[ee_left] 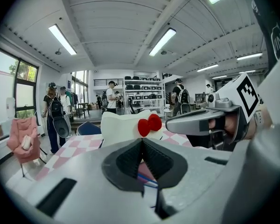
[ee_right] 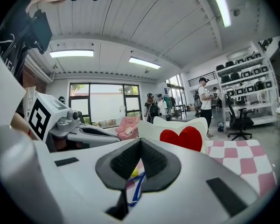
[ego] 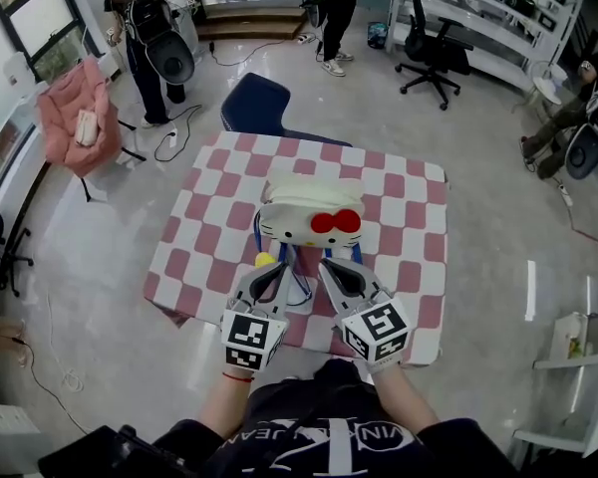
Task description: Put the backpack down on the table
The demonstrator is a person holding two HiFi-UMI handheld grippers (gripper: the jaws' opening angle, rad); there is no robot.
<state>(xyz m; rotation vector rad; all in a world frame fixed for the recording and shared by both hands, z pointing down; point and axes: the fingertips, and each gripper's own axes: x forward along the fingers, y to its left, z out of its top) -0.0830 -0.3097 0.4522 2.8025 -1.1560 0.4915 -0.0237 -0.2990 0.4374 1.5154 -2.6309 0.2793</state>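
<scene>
A white cat-face backpack (ego: 301, 199) with a red bow rests on the pink-and-white checked table (ego: 409, 207), its blue straps (ego: 299, 285) trailing toward me. It also fills the left gripper view as the backpack (ee_left: 123, 125) and the right gripper view as the backpack (ee_right: 177, 127). My left gripper (ego: 277, 270) and right gripper (ego: 331, 267) sit side by side at the near side of the bag. Both have their jaws pressed together, and a blue strap (ee_right: 136, 186) hangs just below the pinch. The left gripper (ee_left: 141, 146) shows a strap (ee_left: 147, 178) the same way.
A dark blue chair (ego: 256, 103) stands at the table's far edge and a pink chair (ego: 78, 118) at far left. People (ego: 149, 38) stand at the back, with an office chair (ego: 434, 43) and shelves beyond. A small yellow thing (ego: 264, 260) lies by the straps.
</scene>
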